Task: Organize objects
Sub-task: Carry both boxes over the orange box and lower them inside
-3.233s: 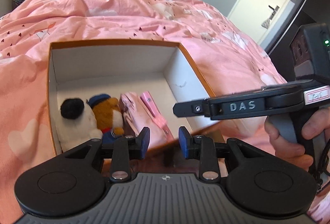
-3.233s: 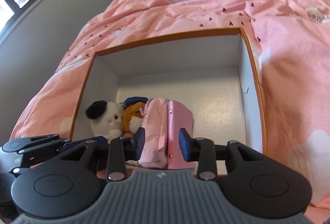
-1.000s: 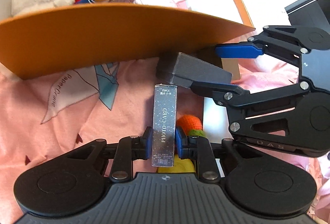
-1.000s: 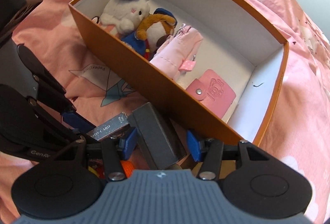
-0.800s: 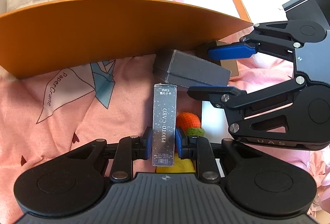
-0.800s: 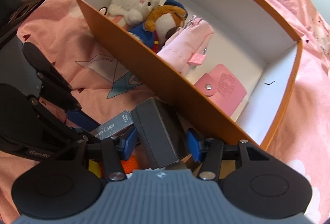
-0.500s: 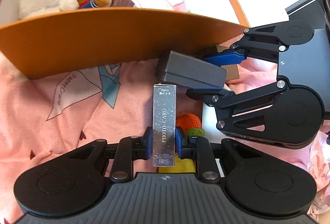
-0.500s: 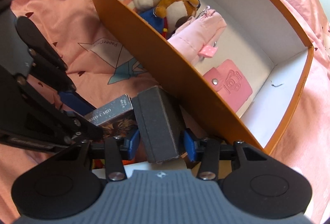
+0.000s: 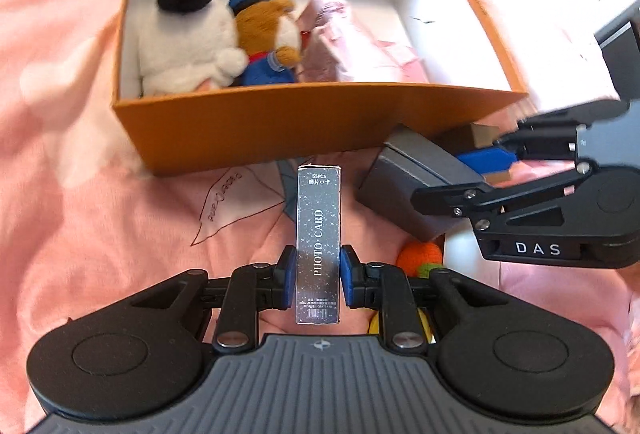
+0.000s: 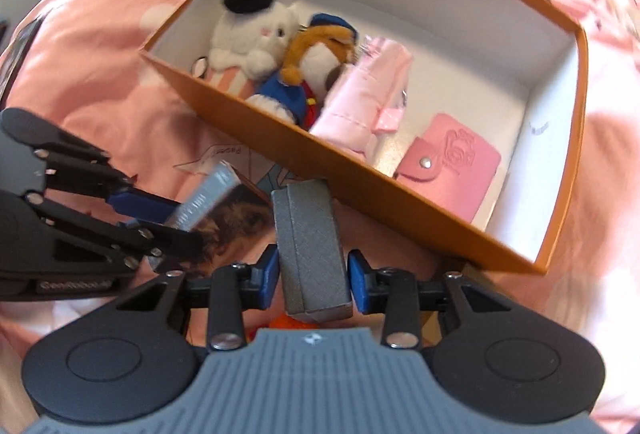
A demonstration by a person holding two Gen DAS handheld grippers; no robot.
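Pink bedding under left hand-held gripper clamping card box, right closing around grey box.

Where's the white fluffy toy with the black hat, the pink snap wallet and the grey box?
White plush toy with black hat [image 10: 256, 30]: right wrist view, its face.
Pink snap wallet [image 10: 456, 162]: right wrist view, front cover.
Dark grey rectangular box [image 10: 310, 246]: right wrist view, top face.

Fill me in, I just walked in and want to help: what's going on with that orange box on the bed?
A person is tidying items into the orange box using two handheld grippers. The left gripper is clamped on a silver photo-card box, held clear of the bedspread. The right gripper is closing on a grey case between its jaws, beside the box's wall. Already inside: a white plush, a brown plush in blue, a pink pouch and a pink card holder.
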